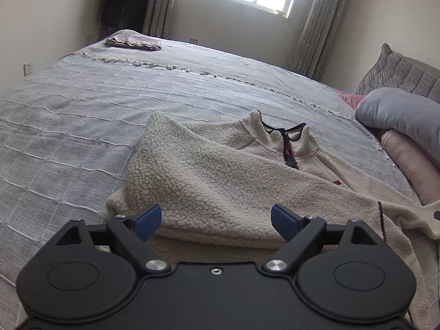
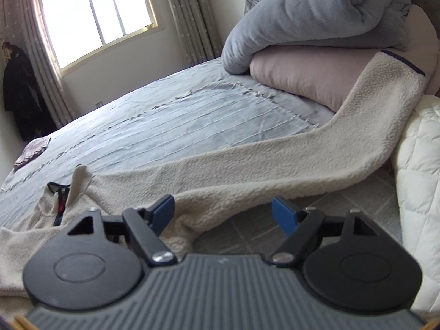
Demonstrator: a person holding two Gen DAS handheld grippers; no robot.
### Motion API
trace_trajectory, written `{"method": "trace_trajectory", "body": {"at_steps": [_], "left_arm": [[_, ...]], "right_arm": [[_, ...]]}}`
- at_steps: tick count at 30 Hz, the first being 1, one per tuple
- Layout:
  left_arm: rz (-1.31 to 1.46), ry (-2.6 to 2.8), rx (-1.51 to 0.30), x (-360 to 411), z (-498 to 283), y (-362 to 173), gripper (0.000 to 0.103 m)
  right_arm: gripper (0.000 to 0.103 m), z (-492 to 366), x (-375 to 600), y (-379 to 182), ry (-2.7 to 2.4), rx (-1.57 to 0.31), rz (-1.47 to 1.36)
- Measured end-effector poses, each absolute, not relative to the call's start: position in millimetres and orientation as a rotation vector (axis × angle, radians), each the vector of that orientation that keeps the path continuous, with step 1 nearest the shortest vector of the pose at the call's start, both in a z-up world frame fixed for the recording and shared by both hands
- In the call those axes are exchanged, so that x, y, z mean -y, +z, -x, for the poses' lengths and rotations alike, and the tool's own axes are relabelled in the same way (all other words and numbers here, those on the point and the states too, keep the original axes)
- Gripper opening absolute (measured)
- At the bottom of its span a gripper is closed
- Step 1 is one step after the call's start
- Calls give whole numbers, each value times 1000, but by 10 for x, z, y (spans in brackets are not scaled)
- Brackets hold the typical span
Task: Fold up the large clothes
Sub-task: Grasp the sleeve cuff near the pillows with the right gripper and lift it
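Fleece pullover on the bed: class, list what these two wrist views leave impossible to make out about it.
- Fleece pullover, left wrist view: its near hem is hidden behind the left gripper.
- Left wrist view: the sleeve end is cut off by the right edge.
- Right wrist view: the zip and collar are too small and blurred; the right gripper body covers the nearest fleece.

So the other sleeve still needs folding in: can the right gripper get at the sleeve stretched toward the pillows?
Probably yes. The right gripper is open and empty, and the sleeve lies fully exposed on the bedspread, with only its cuff end draped up against the pink pillow.
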State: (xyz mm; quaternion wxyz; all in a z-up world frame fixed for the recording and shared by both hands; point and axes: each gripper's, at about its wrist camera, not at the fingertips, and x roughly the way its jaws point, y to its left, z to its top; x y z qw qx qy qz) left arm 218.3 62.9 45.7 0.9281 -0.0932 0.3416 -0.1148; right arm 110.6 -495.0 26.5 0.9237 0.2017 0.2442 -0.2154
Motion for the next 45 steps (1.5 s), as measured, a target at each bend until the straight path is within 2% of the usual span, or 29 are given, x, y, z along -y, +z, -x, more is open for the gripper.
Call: {"method": "trace_trajectory", "body": {"at_steps": [1,3,11,21,24,25,26,27,28,29,35,45], "left_arm": [[215,-234,-692,-594,-2166,469,95],[243,-224,-686,-547,-2152,457,97],[298,-202,-708,-304,-2195,299,100],[249,-171,-673,-115,-2207,255,101],[225,-190,-658,-74,-2195,288,101],[212,-198,-651,-62,-2192,300,101],[202,-201,-646,-59,-2192,309,101],[190,-200,-641,-56,-2194,318,101],[176,-196,-637,-53,-2207,329,101],[166,-192,-637,-51,-2220,337,101],[157,-197,-626,-33,-2287,430,101],[101,-243,-592,39,-2358,620,101]], "right_arm": [[81,-1099,5049,290,-455,-494,-411],[84,-1076,5242,343,-489,-482,-399],[88,-968,6112,401,-743,-439,-363],[86,-1170,6810,64,-864,-460,-393],[76,-1291,6891,-17,-915,-475,-353],[67,-1307,6918,-42,-940,-478,-352],[52,-1321,6949,-56,-970,-483,-357],[45,-1316,6974,-70,-987,-484,-366],[28,-1305,7000,-81,-985,-490,-382],[20,-1293,7013,-80,-972,-494,-394],[14,-1207,6808,116,-891,-446,-329],[13,-1327,5791,1183,-652,-308,-180]]}}
